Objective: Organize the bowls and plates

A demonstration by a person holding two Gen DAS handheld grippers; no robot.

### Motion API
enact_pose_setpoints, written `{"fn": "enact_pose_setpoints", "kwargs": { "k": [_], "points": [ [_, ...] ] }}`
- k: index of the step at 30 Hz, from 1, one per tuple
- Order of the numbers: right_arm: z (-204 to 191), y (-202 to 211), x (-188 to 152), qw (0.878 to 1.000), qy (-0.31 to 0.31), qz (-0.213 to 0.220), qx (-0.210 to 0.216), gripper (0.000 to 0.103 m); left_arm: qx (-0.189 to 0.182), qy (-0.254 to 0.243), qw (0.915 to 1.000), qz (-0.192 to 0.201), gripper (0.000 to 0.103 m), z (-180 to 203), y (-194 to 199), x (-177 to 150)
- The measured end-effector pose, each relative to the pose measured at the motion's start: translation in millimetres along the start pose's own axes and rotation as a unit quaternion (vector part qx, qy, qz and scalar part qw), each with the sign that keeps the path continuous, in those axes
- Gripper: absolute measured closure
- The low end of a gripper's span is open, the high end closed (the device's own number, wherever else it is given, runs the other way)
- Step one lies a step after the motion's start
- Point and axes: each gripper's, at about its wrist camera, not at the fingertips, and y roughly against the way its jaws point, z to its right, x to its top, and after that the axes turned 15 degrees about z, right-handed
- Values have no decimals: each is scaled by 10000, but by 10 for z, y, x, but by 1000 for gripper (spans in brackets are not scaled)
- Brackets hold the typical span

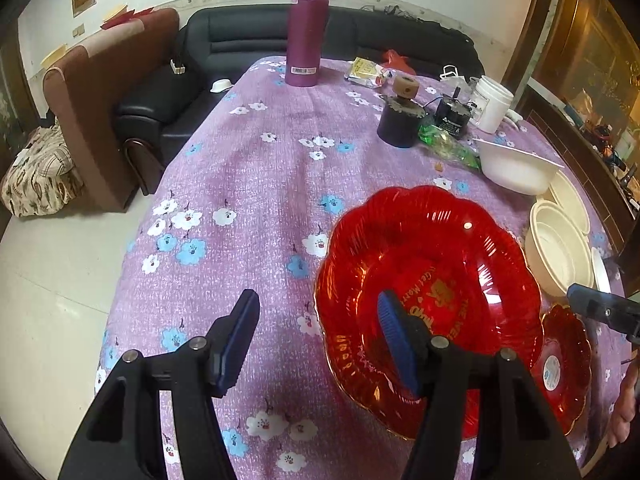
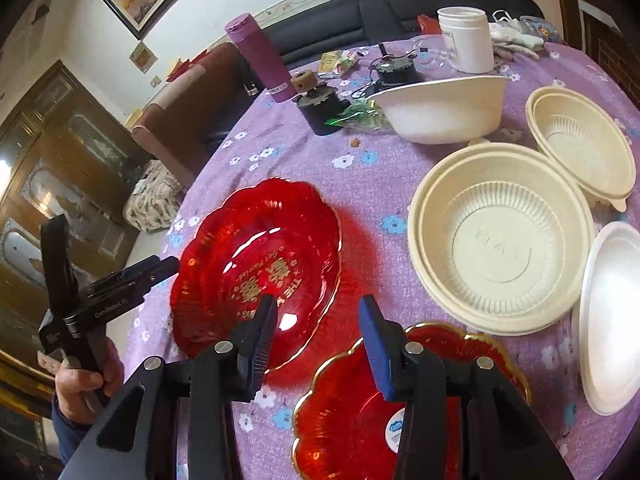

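A large red scalloped plate (image 1: 428, 280) (image 2: 260, 260) with gold lettering lies on the purple flowered tablecloth. A smaller red plate (image 1: 566, 364) (image 2: 352, 420) lies beside it, nearer the right gripper. My left gripper (image 1: 318, 332) is open and empty, its right finger over the large plate's near rim. It also shows in the right wrist view (image 2: 168, 266) at that plate's left edge. My right gripper (image 2: 316, 320) is open and empty, above the gap between the two red plates. Cream bowls (image 2: 500, 240) (image 2: 584, 144), a white bowl (image 2: 440, 108) and a white plate (image 2: 612, 320) sit to the right.
A purple flask (image 1: 308, 28), a dark round gadget (image 1: 398, 118), a black motor (image 1: 452, 116), a white jar (image 1: 492, 102), green wrappers (image 1: 448, 142) and a snack packet (image 1: 366, 72) stand at the table's far side. A black sofa (image 1: 248, 44) is behind.
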Motion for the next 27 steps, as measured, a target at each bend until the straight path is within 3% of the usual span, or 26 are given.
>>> {"fn": "enact_pose_setpoints", "kwargs": {
  "k": [5, 7, 9, 11, 16, 21, 23, 27],
  "points": [
    [-12, -140, -13, 9998, 45, -168, -107, 59, 56, -72, 9999, -47, 43, -3, -110, -36],
    [-30, -188, -34, 9996, 100, -249, -68, 75, 112, -58, 9999, -86, 57, -19, -170, -57],
    [-72, -244, -54, 9991, 247, -293, -200, 81, 70, 30, 9998, -164, 64, -47, -249, -75],
    [-89, -313, -74, 9986, 311, -325, -282, 82, 46, 106, 9998, -176, 66, -69, -305, -95],
    [-78, -450, -141, 9974, 421, -414, -409, 87, -52, 151, 9997, -211, 82, -60, -360, -154],
    [-85, -447, -185, 9979, 438, -290, -368, 88, -99, 144, 9998, -42, 84, 52, -246, -199],
    [-86, -441, -205, 9982, 410, -250, -358, 88, 81, -33, 10000, 28, 84, 123, -209, -222],
    [-111, -400, -249, 9986, 369, -222, -316, 88, 98, 57, 9999, 0, 84, 101, -160, -294]
  ]
}}
